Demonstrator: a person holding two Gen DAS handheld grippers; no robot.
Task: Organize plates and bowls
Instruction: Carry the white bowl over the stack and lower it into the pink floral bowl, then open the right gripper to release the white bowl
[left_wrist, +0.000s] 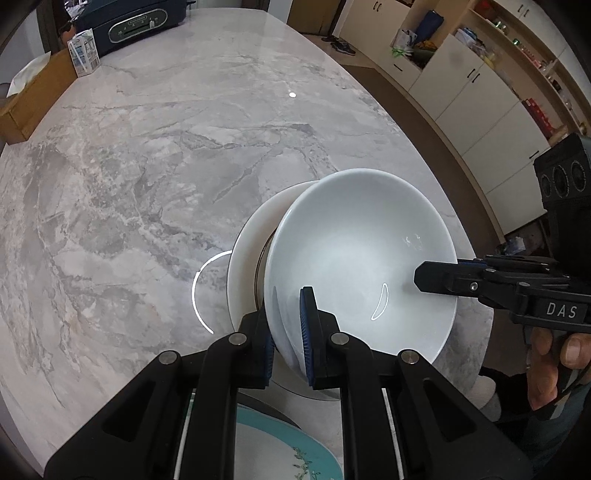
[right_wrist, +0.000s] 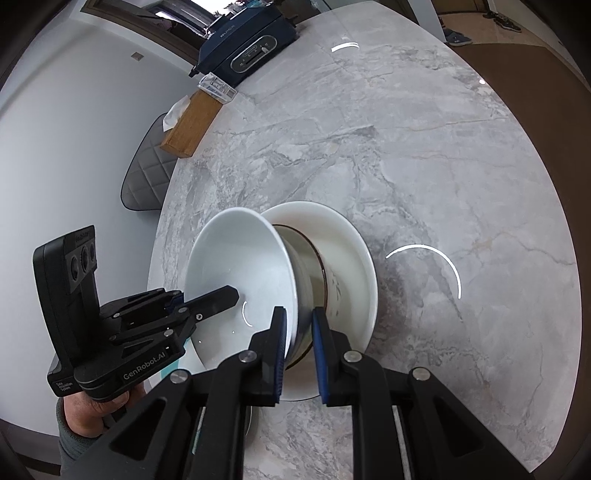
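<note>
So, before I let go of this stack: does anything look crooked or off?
Yes. The white bowl, pinched at its rim by both grippers, sits off-centre over the brown-rimmed bowl on the white plate, so the stack looks uneven.

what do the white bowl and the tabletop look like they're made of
White bowl: probably glazed ceramic or porcelain; smooth, glossy, with a sharp light reflection inside. Tabletop: polished marble or marble-look stone; grey veining and mirror-like lamp reflections, so real or sintered stone stays open.
</note>
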